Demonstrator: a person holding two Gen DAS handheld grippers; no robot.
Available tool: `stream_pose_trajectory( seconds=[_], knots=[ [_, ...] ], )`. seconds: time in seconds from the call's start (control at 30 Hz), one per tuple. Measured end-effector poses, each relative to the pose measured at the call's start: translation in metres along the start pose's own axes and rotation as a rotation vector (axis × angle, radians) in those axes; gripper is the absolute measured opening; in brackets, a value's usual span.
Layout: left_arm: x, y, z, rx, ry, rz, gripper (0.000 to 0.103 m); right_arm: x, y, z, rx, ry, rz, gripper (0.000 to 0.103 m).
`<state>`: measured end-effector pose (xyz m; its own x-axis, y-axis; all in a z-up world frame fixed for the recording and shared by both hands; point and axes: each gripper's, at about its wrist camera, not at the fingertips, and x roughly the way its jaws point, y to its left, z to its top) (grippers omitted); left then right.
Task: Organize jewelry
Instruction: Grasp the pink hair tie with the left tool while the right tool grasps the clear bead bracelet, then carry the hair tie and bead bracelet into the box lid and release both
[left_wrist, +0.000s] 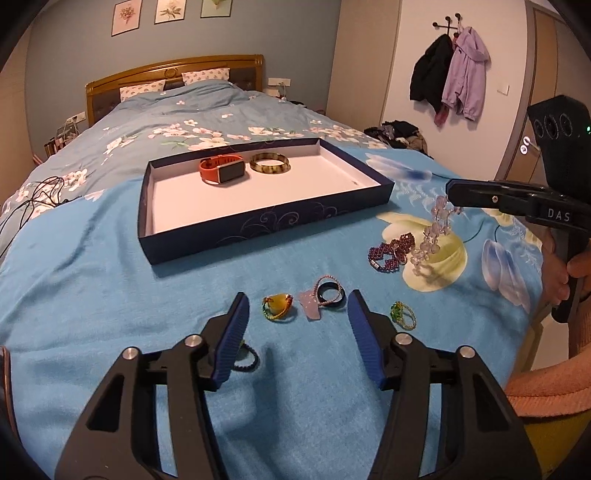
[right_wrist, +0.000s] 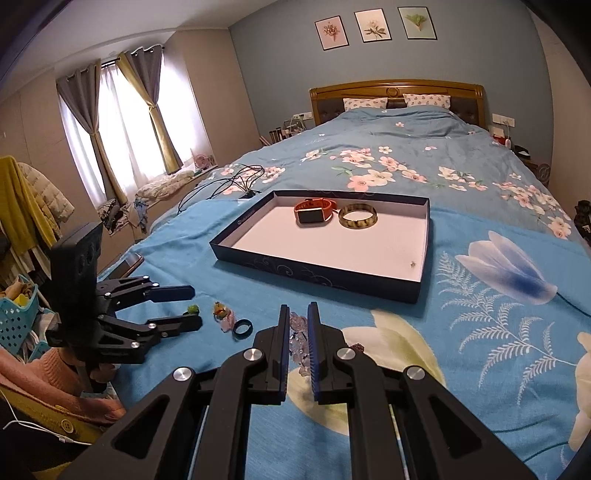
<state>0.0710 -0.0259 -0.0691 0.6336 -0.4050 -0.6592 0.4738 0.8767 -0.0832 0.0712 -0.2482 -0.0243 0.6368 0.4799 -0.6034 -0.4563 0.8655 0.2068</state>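
Note:
A dark blue tray (left_wrist: 258, 225) (right_wrist: 314, 271) lies on the bed with an orange watch (left_wrist: 221, 170) (right_wrist: 314, 211) and a mottled bangle (left_wrist: 269, 162) (right_wrist: 357, 217) inside. My right gripper (left_wrist: 448, 190) (right_wrist: 297, 314) is shut on a clear crystal bead bracelet (left_wrist: 432, 232) (right_wrist: 298, 345), which dangles above the blanket. My left gripper (left_wrist: 297, 302) (right_wrist: 192, 304) is open and empty, low over a yellow stone ring (left_wrist: 277, 305), a pink pendant (left_wrist: 311, 308) and a black ring (left_wrist: 331, 293) (right_wrist: 242, 328). A purple bead bracelet (left_wrist: 388, 253) and a green bead ring (left_wrist: 402, 314) lie to the right.
A dark hair tie (left_wrist: 245, 358) lies under my left finger. Black cables (left_wrist: 37, 195) (right_wrist: 229, 181) lie on the bed left of the tray. The bed's right edge is near a door and hanging coats (left_wrist: 450, 74). A blue basket (right_wrist: 18, 317) stands by the left bedside.

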Motion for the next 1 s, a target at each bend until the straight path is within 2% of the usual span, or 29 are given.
stream_pose_trajectory(
  seconds=[0.27,0.37,0.43,0.6,0.83,1.0],
  knots=[
    [0.024,-0.021,0.011,0.104,0.043,-0.051,0.044,0.004,-0.003,-0.001,0.024,0.002,0.010,0.008],
    [0.035,-0.021,0.015,0.085,0.084,-0.096,0.037,0.005,-0.005,-0.001,0.030,0.002,0.015,0.008],
    [0.043,-0.019,0.018,0.070,0.116,-0.096,0.032,0.005,-0.006,0.000,0.033,0.002,0.019,0.008],
    [0.049,-0.013,0.019,0.059,0.135,-0.074,0.027,0.008,-0.004,0.002,0.024,0.003,0.030,0.008],
    [0.047,-0.006,0.020,0.029,0.130,-0.072,0.018,0.007,0.000,0.007,0.011,-0.009,0.042,0.008],
    [0.042,0.000,0.021,0.002,0.113,-0.084,0.017,0.009,0.002,0.014,0.000,-0.019,0.053,0.008]
  ],
)
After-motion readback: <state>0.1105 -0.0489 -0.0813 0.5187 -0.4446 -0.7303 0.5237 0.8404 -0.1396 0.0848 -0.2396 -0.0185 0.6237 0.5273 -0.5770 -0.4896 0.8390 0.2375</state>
